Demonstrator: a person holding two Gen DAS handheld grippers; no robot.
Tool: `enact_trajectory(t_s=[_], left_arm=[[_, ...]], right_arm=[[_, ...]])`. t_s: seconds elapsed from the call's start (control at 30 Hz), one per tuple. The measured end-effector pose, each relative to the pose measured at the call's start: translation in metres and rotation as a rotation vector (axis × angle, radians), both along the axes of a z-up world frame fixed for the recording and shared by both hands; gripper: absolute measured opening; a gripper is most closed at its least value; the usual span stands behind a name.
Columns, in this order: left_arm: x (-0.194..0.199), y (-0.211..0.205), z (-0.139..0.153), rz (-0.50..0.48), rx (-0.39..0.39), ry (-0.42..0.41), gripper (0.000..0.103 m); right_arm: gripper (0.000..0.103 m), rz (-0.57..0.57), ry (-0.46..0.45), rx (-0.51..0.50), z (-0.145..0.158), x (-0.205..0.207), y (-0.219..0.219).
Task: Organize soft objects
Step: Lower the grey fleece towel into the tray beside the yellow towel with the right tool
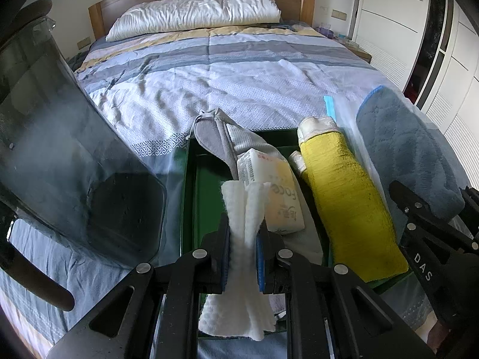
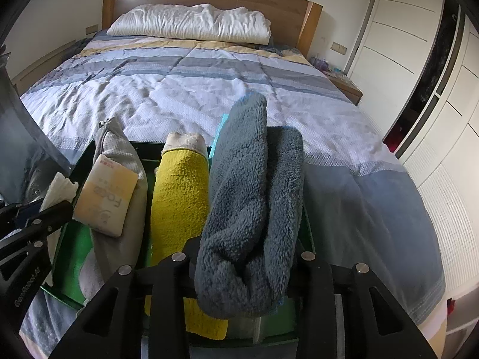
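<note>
A green box [image 1: 187, 194] [image 2: 69, 239] sits on the bed, packed with soft things. My left gripper [image 1: 244, 233] is shut on a folded white cloth [image 1: 239, 206], held upright over the box's left part. Behind it a tissue pack [image 1: 284, 197] [image 2: 106, 194] lies on a grey pouch [image 1: 215, 137] [image 2: 116, 146]. A rolled yellow towel [image 1: 347, 203] [image 2: 179, 191] lies in the middle. My right gripper [image 2: 244, 257] grips a fluffy blue-grey towel [image 2: 248, 194] [image 1: 404, 149] over the box's right side; the towel fills the gap and hides the pads.
A smoky translucent plastic lid [image 1: 60, 149] stands tilted at the box's left. A clear zip bag with a blue strip [image 1: 341, 113] lies behind the yellow towel. The striped bedspread [image 2: 209, 89] runs back to a white pillow [image 2: 191, 22]. White wardrobe doors [image 2: 419, 59] line the right.
</note>
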State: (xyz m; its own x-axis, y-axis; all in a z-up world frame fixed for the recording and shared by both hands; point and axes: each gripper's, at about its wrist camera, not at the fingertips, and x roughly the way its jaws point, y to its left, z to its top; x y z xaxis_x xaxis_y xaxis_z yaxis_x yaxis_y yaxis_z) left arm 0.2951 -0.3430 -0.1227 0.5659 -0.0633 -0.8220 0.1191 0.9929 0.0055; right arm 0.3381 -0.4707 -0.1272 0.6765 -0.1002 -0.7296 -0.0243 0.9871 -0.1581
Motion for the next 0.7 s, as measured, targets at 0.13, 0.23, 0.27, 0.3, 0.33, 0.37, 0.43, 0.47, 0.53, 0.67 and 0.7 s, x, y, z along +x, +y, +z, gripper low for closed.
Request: enact_trajectory(t_s=[0.13,0.23,0.27,0.3,0.33,0.37,0.43,0.47,0.53,0.67,0.7], left_arm=[[0.0007,-0.0002,-0.0012,-0.001,-0.002,0.002,0.011],[0.0005,-0.0003,-0.0019,-0.001,-0.005,0.003,0.011],[0.0007,-0.0004,-0.0023,-0.001,-0.004,0.002,0.011],[0.0003,-0.0007,-0.0025,-0.002,-0.002,0.002,0.011],[0.0009,-0.0007,-0.0025,-0.002,-0.005,0.004,0.011],[0.0009,-0.0004,-0.0028,-0.002,-0.006,0.005,0.011],[0.0007,-0.0003,-0.0027,-0.002,-0.007,0.004,0.011],[0.0007,-0.0004,-0.0027,-0.002,-0.007,0.004,0.011],[0.0007,-0.0004,-0.0026,-0.003,-0.006,0.005,0.011],[0.0006,-0.0006,-0.0025,-0.004,-0.006,0.004,0.011],[0.0007,-0.0004,-0.0026,-0.003,-0.006,0.005,0.011]], right_arm=[[0.037,0.0,0.006,0.004,-0.0016,0.002,-0.0017],[0.038,0.002,0.011,0.003,-0.0026,0.0033,-0.0017],[0.04,0.003,0.012,0.002,-0.003,0.0035,-0.0019],[0.041,0.003,0.013,0.001,-0.0034,0.0036,-0.0011],[0.042,0.002,0.013,0.001,-0.0039,0.004,-0.0008],[0.045,0.002,0.014,0.001,-0.0041,0.0042,-0.0008],[0.049,0.001,0.011,0.006,-0.0037,0.0042,-0.0011],[0.052,0.001,0.008,0.007,-0.0031,0.0037,-0.0011],[0.058,0.002,0.003,0.007,-0.0026,0.0025,-0.0005],[0.069,-0.002,-0.006,0.013,-0.001,0.0004,-0.0007],[0.074,-0.003,-0.009,0.014,-0.0007,-0.0003,-0.0003]])
